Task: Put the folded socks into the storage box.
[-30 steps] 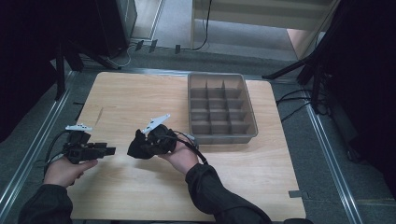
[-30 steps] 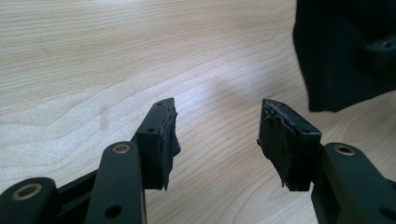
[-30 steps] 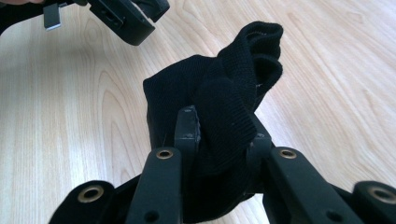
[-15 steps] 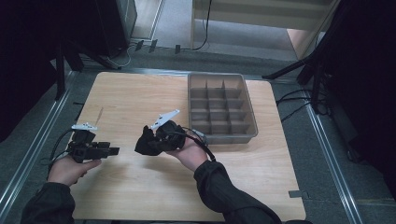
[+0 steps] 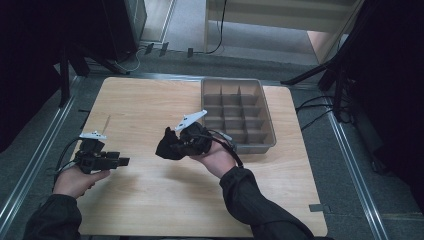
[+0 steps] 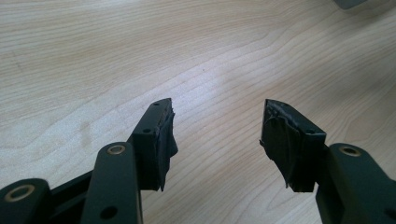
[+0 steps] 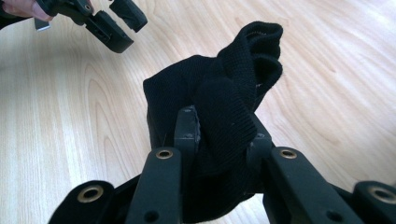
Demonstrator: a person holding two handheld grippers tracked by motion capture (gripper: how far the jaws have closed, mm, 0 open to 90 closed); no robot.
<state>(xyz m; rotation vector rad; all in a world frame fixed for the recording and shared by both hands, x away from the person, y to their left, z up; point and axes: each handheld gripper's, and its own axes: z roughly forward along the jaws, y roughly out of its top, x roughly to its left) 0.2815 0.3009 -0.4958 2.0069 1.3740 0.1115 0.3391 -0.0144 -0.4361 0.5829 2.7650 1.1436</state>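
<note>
A grey divided tray (image 5: 261,100) sits on the far right of the wooden table (image 5: 150,105). Cables (image 5: 320,107) trail across the floor beside it.

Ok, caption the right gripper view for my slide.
Right gripper pinching a bunched black knit cloth above the wooden table, left gripper open beyond.

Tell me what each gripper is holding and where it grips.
The right gripper is shut on a black knitted cloth, pinching a bunched fold near its middle. The left gripper is open over the table, holding nothing.
</note>
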